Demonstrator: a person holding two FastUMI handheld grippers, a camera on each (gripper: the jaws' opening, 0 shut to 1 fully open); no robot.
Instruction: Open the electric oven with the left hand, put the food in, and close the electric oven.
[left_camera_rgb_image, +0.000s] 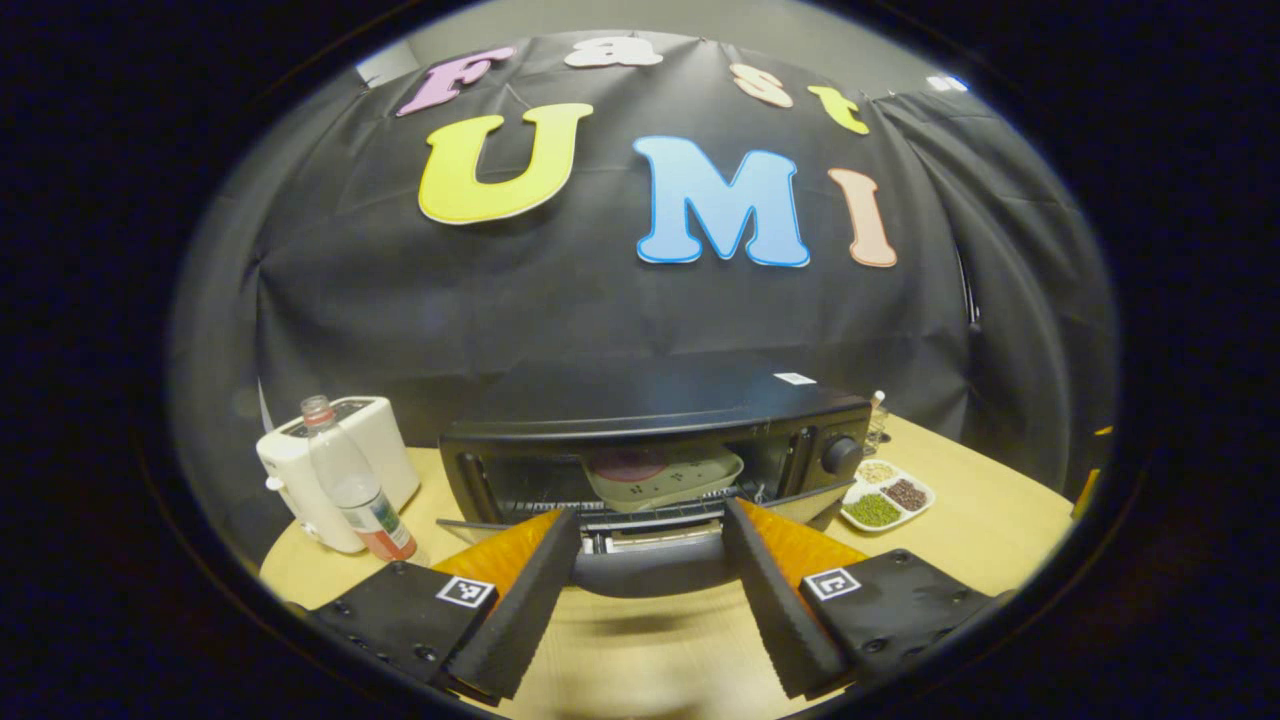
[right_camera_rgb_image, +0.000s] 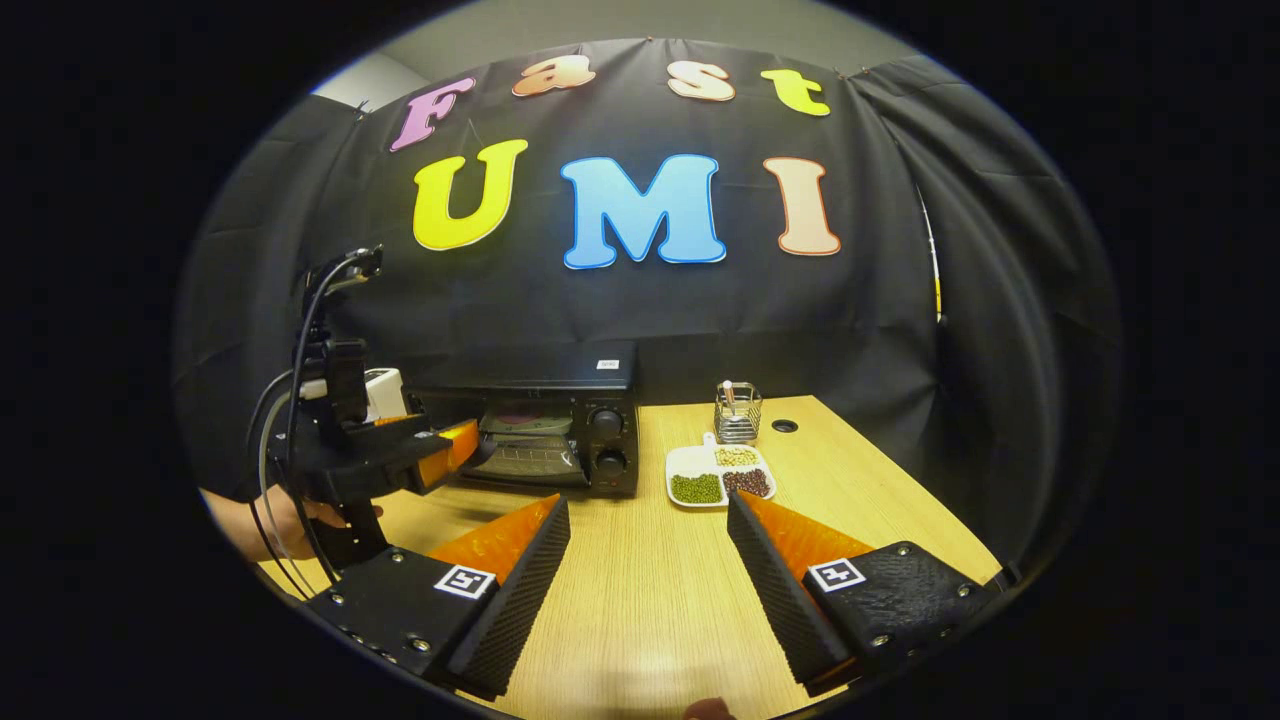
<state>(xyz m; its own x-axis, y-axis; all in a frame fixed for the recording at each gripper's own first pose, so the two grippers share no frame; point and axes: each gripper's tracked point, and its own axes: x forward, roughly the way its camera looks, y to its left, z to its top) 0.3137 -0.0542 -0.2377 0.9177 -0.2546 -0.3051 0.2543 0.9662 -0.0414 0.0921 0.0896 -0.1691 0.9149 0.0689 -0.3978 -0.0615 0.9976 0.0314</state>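
Wood-grain table top (right_camera_rgb_image: 650, 600) nearest the right gripper (right_camera_rgb_image: 648, 530), whose fingers stand spread wide with nothing between them, hovering well back from the oven.

Left gripper (left_camera_rgb_image: 650, 535) — fingers parted, not pressing on anything — sits right at the front edge of the lowered oven door (left_camera_rgb_image: 650, 565). The door's handle lies between the two fingers, but I cannot tell whether either finger touches it. In the right gripper view the same tool (right_camera_rgb_image: 440, 445) shows side-on, held by a hand (right_camera_rgb_image: 285, 520), its tips at the oven's mouth.

Electric oven (left_camera_rgb_image: 660, 420) beyond: door down, cavity open. On the rack inside rests a pale plate (left_camera_rgb_image: 665, 475) carrying something reddish, blurred by the dim interior — I take that for the food. So the food looks to be already in.

Judged step: the closing. Next move calls for the left fingers to catch the door's handle or get under its edge, then swing it up on its hinge until it seats; the right gripper should keep clear of that arc.

Beside the oven: a white appliance (left_camera_rgb_image: 340, 450) and a plastic bottle (left_camera_rgb_image: 350, 485) on one side; a divided dish of beans (left_camera_rgb_image: 885, 495) on the other. Behind the dish, a wire holder (right_camera_rgb_image: 738, 410).
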